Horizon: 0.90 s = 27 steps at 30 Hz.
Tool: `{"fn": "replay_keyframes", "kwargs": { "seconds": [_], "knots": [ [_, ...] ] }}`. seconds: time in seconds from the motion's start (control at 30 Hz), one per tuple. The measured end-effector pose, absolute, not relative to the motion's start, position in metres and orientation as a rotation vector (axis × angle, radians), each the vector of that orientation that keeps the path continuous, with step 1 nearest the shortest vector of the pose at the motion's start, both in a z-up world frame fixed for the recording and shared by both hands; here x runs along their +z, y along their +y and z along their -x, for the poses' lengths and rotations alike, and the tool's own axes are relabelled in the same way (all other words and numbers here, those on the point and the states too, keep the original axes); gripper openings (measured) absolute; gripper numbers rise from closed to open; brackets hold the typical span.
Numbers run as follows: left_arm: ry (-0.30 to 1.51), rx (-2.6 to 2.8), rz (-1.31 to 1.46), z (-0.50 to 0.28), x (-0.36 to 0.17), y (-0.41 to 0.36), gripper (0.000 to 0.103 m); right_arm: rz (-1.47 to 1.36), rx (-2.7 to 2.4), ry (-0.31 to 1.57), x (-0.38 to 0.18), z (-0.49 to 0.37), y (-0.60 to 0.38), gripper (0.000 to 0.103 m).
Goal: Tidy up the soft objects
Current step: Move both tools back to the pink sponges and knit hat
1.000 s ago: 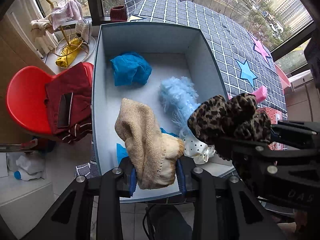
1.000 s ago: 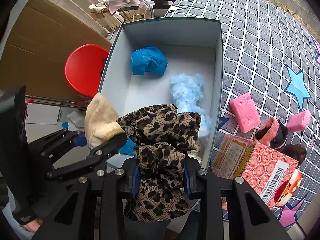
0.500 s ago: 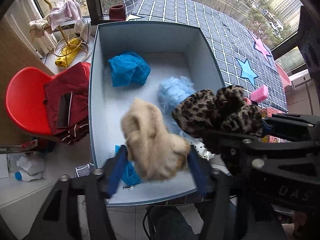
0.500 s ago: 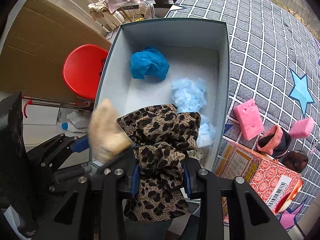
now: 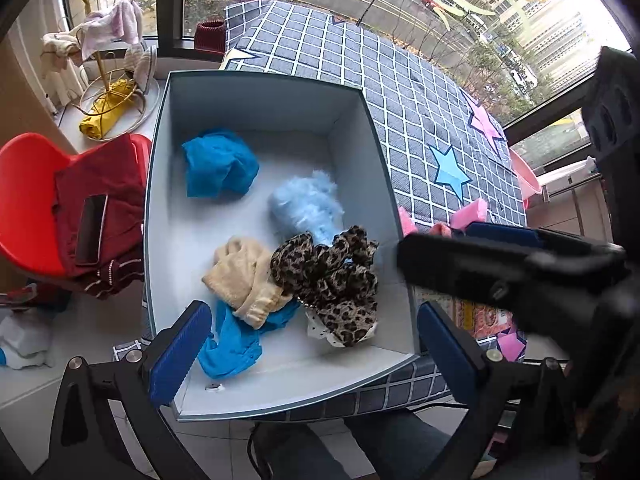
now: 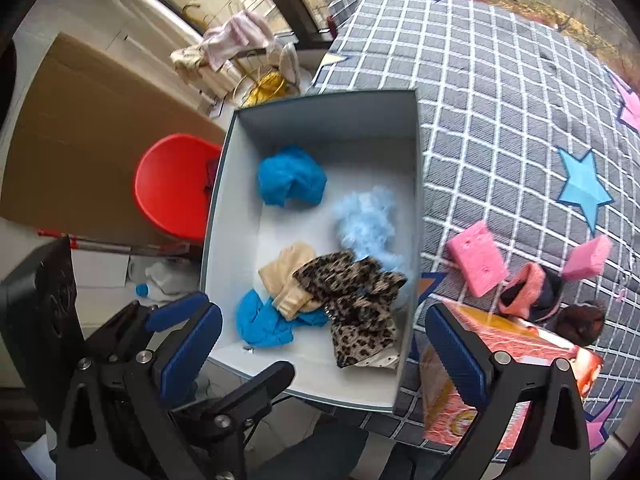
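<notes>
Left wrist view is showing the left gripper (image 5: 308,340) hanging over the near end of the grey box (image 5: 368,120), its jaws opening wide with nothing gripped between them. The beige knit piece (image 5: 244,276) is lying on the box floor, partly over a blue cloth (image 5: 232,344) and touching the leopard-print fabric (image 5: 332,276) beside it. That leopard piece is resting against a pale blue fluffy item (image 5: 308,204), with a white dotted cloth (image 5: 316,330) peeking out beneath it. A second blue bundle (image 5: 218,168) is sitting apart toward the far end of the box. The right gripper (image 5: 500,268) is crossing the right side of this view as a dark bar.

Right wrist view is showing the right gripper's jaws opening just as wide above the box's near edge, empty, the leopard-print fabric lying loose below. On the checked bedspread (image 6: 500,100) outside the box, two pink sponges (image 6: 478,262) are lying near a pink-and-dark slipper (image 6: 528,292), and a red patterned carton (image 6: 500,360) is standing just beside the box wall. A red chair (image 6: 172,188) is standing on the other side of the box.
</notes>
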State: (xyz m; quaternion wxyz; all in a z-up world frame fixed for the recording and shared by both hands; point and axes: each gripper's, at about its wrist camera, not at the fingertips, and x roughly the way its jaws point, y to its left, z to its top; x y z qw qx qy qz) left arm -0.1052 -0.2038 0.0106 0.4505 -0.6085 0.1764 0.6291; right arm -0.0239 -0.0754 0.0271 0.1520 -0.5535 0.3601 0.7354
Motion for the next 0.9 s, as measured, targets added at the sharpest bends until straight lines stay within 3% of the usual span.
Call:
{"fn": "replay_keyframes", "kwargs": {
  "seconds": [0.4, 0.9],
  "knots": [
    [0.493, 1.465, 1.484, 0.090, 0.024, -0.162, 0.103, 1.373, 1.954, 1.094, 0.048, -0.052, -0.006, 0.102],
    [0.647, 1.389, 1.456, 0.038, 0.022, -0.098, 0.103, 1.374, 1.607, 1.210, -0.017, -0.159, 0.057, 0.102]
  ]
}}
